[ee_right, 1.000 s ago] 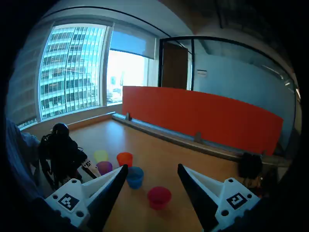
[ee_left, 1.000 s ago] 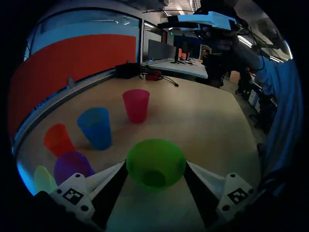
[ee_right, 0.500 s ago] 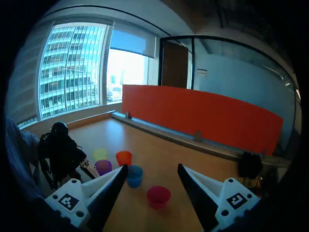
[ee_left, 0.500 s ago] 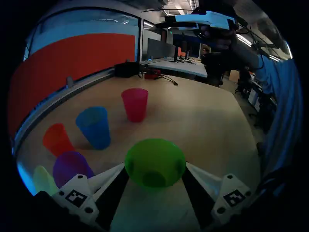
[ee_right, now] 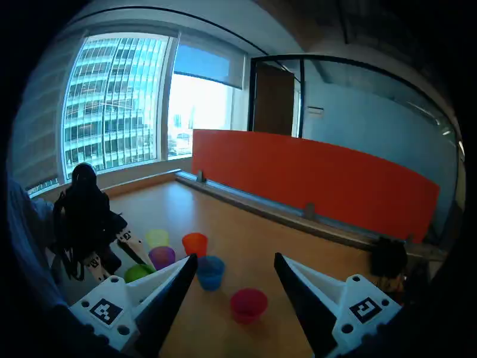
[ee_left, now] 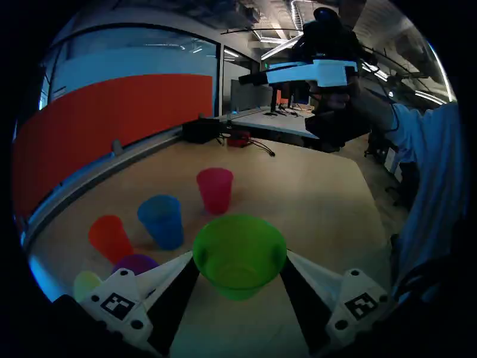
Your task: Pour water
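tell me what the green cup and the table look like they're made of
Green cup: probably thin plastic, translucent and smooth. Light glows through its wall, and the inside of its base shows dimly.

Table: looks like pale wood or a wood-look laminate with a low sheen. It has an even tan tone with soft reflections, but the grain is too blurred to tell which.

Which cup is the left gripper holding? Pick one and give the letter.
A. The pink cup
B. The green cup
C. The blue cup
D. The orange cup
B: in the left gripper view, the left gripper presses on the green cup from both sides.
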Available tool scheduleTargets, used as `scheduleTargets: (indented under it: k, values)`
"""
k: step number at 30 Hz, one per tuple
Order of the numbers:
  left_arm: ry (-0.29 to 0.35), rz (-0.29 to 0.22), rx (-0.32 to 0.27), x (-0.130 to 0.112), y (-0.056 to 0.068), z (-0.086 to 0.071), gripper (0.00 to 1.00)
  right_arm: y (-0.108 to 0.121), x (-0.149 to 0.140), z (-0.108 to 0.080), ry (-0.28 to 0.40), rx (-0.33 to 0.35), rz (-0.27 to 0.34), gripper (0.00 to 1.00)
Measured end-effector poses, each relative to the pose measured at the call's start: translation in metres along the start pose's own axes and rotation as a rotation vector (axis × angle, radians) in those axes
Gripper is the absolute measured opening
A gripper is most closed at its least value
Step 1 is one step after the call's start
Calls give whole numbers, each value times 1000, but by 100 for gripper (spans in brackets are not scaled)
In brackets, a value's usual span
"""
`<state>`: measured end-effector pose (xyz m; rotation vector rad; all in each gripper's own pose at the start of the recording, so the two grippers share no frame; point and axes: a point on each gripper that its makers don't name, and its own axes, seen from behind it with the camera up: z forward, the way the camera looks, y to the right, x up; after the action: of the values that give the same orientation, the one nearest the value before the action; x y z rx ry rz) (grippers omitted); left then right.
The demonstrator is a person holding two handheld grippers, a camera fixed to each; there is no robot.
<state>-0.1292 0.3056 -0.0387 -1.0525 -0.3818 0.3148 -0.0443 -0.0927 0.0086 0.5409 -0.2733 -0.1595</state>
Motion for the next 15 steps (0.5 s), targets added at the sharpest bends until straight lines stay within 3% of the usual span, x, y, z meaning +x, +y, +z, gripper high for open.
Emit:
scheduleTargets:
  k: [15]
  values:
    - [104,-18,68,41,-21,-40,86,-9,-14,15,-29,20,-15,99]
